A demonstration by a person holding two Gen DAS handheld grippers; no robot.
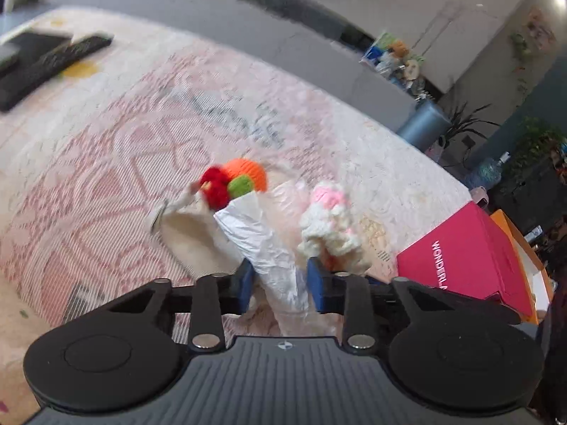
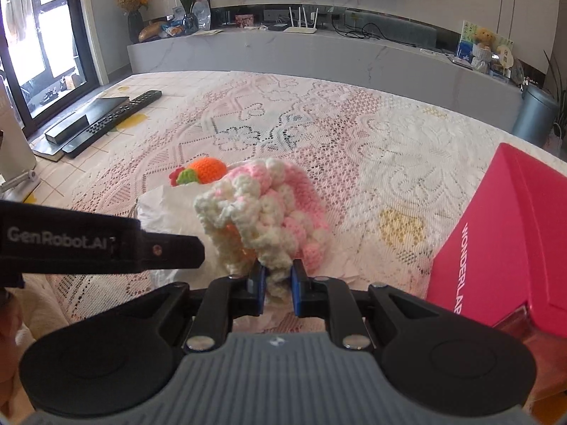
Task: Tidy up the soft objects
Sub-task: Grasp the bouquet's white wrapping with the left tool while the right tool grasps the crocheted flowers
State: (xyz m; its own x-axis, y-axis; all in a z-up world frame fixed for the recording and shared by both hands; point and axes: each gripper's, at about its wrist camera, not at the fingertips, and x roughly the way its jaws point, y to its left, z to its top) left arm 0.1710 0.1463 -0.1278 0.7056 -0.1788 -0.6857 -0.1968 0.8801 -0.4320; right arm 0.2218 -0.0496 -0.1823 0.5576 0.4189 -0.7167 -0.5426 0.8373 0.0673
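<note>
A pink and cream crocheted piece (image 2: 262, 209) hangs from my right gripper (image 2: 278, 283), which is shut on its lower edge; it also shows in the left wrist view (image 1: 329, 219). My left gripper (image 1: 281, 283) is shut on the edge of a white plastic bag (image 1: 269, 248) that lies on the lace-covered table (image 2: 389, 141). The bag also shows in the right wrist view (image 2: 166, 205). An orange crocheted fruit with a green leaf and red bit (image 1: 237, 180) lies just beyond the bag's mouth; it also shows in the right wrist view (image 2: 203, 171).
A pink box marked WONDERLAND (image 2: 503, 241) stands at the right, also in the left wrist view (image 1: 460, 258). Two remote controls and a dark flat box (image 2: 106, 120) lie at the far left. A grey low cabinet (image 2: 319, 56) runs behind the table.
</note>
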